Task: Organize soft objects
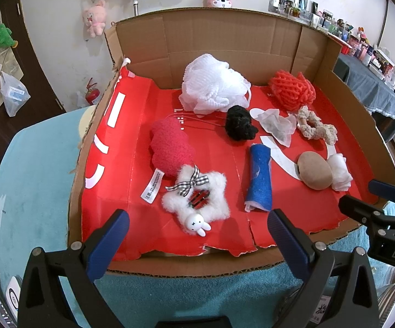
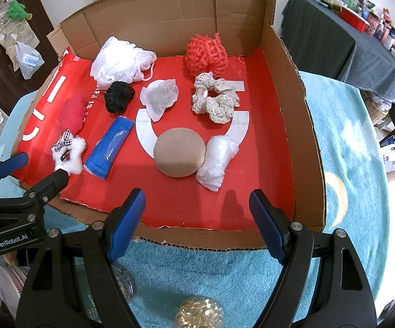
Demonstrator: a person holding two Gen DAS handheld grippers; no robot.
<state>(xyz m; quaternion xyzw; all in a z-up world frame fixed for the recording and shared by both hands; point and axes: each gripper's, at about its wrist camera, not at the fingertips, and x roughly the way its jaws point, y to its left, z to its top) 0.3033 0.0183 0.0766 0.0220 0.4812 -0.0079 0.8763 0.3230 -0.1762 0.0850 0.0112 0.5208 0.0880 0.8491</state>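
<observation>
A cardboard box [image 1: 224, 38] with a red liner holds several soft objects: a white mesh pouf [image 1: 214, 84] [image 2: 121, 60], an orange net sponge [image 1: 293, 87] [image 2: 205, 54], a black ball [image 1: 239, 123] [image 2: 118, 95], a red sponge [image 1: 170, 145], a white fluffy star with a bunny [image 1: 197, 199] [image 2: 70, 153], a blue roll [image 1: 260, 177] [image 2: 110, 145], a tan puff [image 1: 315, 170] [image 2: 179, 155] and a cream scrunchie [image 2: 216, 98]. My left gripper [image 1: 197, 237] is open and empty at the box's front edge. My right gripper [image 2: 197, 224] is open and empty at the front edge too.
The box stands on a teal towel [image 2: 347, 150]. A white cotton wad [image 2: 216, 161] and a white pouch [image 2: 159, 95] lie in the box. A jar of gold bits [image 2: 200, 314] sits below my right gripper. A dark-clothed table [image 2: 334, 35] stands at right.
</observation>
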